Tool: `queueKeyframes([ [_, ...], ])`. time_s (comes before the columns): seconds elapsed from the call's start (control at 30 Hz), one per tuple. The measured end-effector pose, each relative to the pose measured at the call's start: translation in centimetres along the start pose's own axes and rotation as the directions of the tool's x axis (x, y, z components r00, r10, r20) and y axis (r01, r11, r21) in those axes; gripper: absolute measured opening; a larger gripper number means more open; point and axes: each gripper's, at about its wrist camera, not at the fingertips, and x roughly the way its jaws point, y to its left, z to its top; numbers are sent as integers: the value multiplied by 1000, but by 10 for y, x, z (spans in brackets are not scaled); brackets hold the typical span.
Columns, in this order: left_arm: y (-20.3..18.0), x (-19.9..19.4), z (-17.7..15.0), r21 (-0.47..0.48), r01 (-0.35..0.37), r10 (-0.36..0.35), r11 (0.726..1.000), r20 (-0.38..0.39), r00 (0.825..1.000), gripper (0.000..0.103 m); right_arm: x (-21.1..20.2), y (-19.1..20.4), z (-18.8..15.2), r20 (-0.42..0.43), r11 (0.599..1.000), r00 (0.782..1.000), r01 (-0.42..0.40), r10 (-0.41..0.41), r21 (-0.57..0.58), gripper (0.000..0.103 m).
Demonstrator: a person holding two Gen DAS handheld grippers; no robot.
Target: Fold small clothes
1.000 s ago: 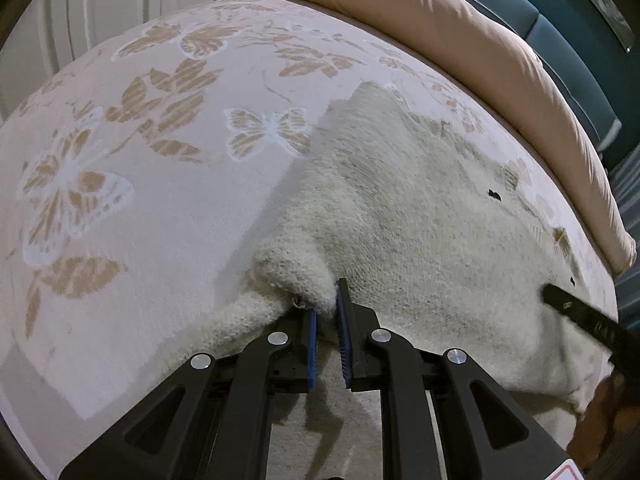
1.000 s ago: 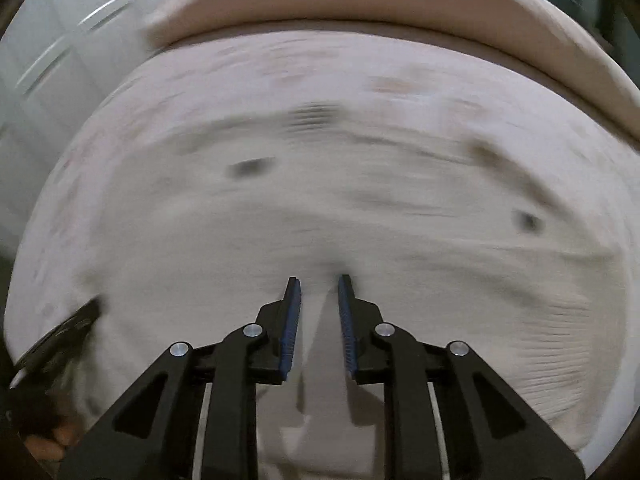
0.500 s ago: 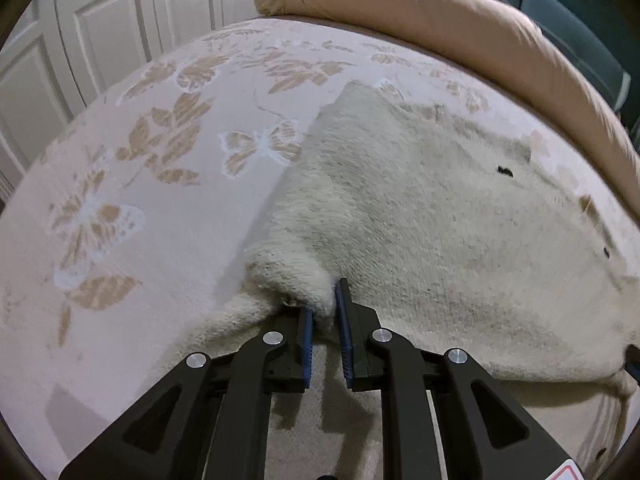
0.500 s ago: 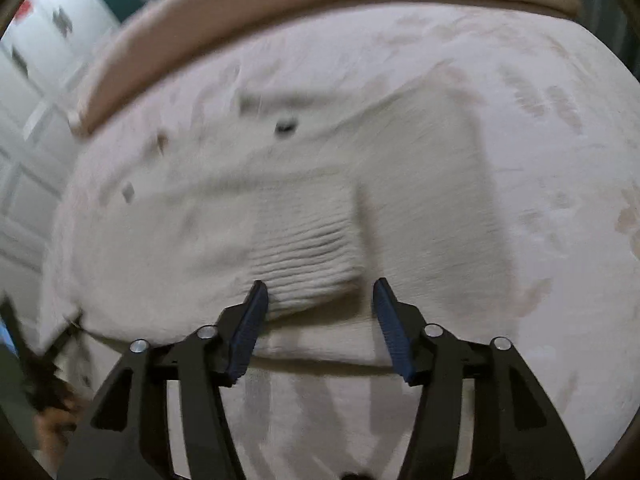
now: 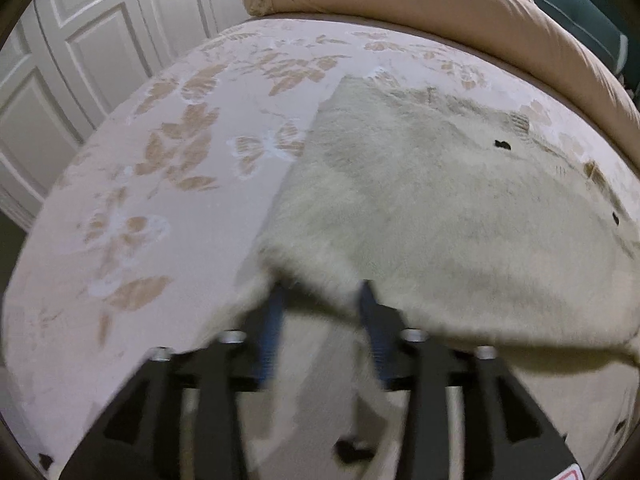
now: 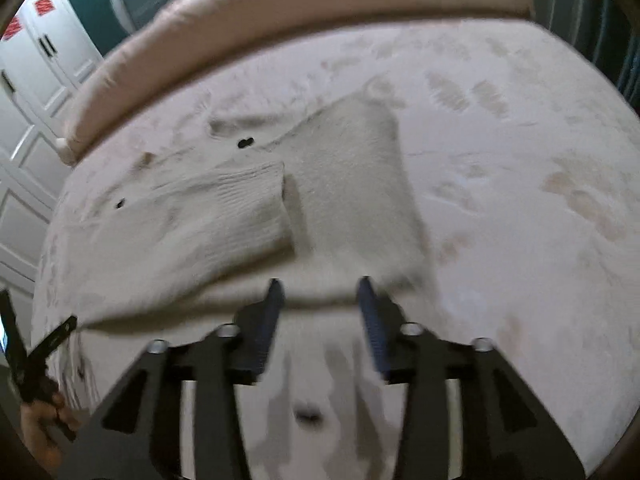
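A cream knitted sweater [image 5: 440,216] lies on a bed with a butterfly-patterned cover [image 5: 168,168]. Its near part is folded over, and the folded edge lies just past my left gripper [image 5: 320,300], which is open and blurred. In the right wrist view the sweater [image 6: 352,184] shows a ribbed cuff [image 6: 240,204] laid across its body. My right gripper [image 6: 320,292] is open at the sweater's near folded edge and holds nothing. The left gripper's handle [image 6: 36,356] shows at the lower left of that view.
A long tan bolster [image 5: 460,12] lies along the far side of the bed, also in the right wrist view [image 6: 280,16]. White panelled doors [image 5: 80,60] stand to the left. The bed cover [image 6: 520,200] right of the sweater is bare.
My left gripper has opened and let go of the sweater's edge. My right gripper opened earlier and has drawn back a little. The folded part now lies flat.
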Motion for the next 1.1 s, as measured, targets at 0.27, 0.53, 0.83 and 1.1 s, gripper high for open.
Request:
queueKeyframes([
  [0.27,49,-51,-89,-100,104,-115,990,-120,986,71,-73,-48,-130,-60,992,990,126,-126,3,71],
  [0.53,105,-106,-194,-83,157,-167,984,-141,976,80,-112,-79,-215,-145,996,988,69,-60,54,77],
  [0.83,127,-104,-225,-226,218,-260,950,-180,949,80,-106,-59,-240,-165,995,986,-13,29,96,78],
  [1.1,115,-97,-204,-271,301,-351,914,-159,923,80,-92,-62,-230,-155,977,983,-66,99,202,79],
])
